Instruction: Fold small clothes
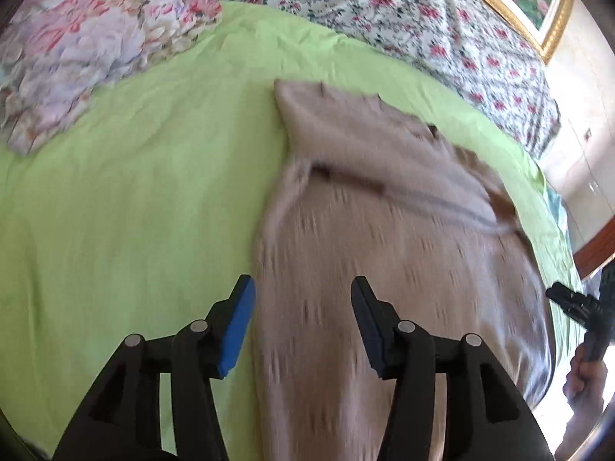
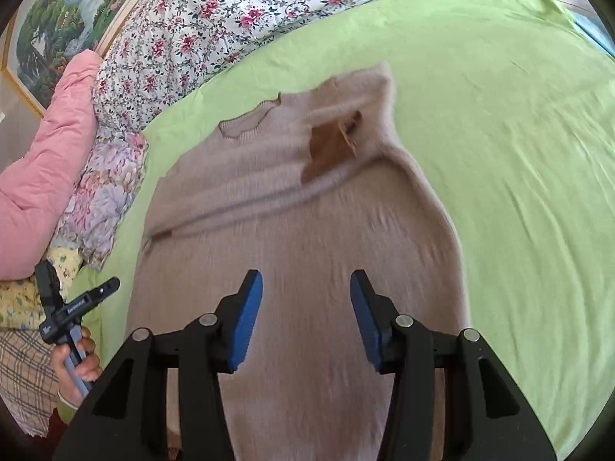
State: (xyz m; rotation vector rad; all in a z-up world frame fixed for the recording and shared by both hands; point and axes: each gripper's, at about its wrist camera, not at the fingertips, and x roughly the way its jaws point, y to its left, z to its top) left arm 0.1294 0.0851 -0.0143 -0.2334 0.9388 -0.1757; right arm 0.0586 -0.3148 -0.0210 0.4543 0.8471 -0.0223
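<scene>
A beige knit sweater (image 1: 384,230) (image 2: 300,238) lies flat on a green sheet (image 1: 134,192) (image 2: 519,134), collar at the far end, both sleeves folded across the chest, a brown patch (image 2: 330,146) showing on one. My left gripper (image 1: 303,288) hangs open above the sweater's left edge, nothing between its blue pads. My right gripper (image 2: 306,284) is open over the lower body of the sweater, also with nothing in it. Each gripper shows at the edge of the other's view, held by a hand (image 2: 77,361) (image 1: 584,380).
A floral quilt (image 1: 384,7) (image 2: 215,19) runs along the far side of the bed. A pastel floral pillow (image 1: 84,53) (image 2: 103,192) and a pink duvet (image 2: 42,153) lie to the left. A framed painting (image 2: 57,11) hangs on the wall behind.
</scene>
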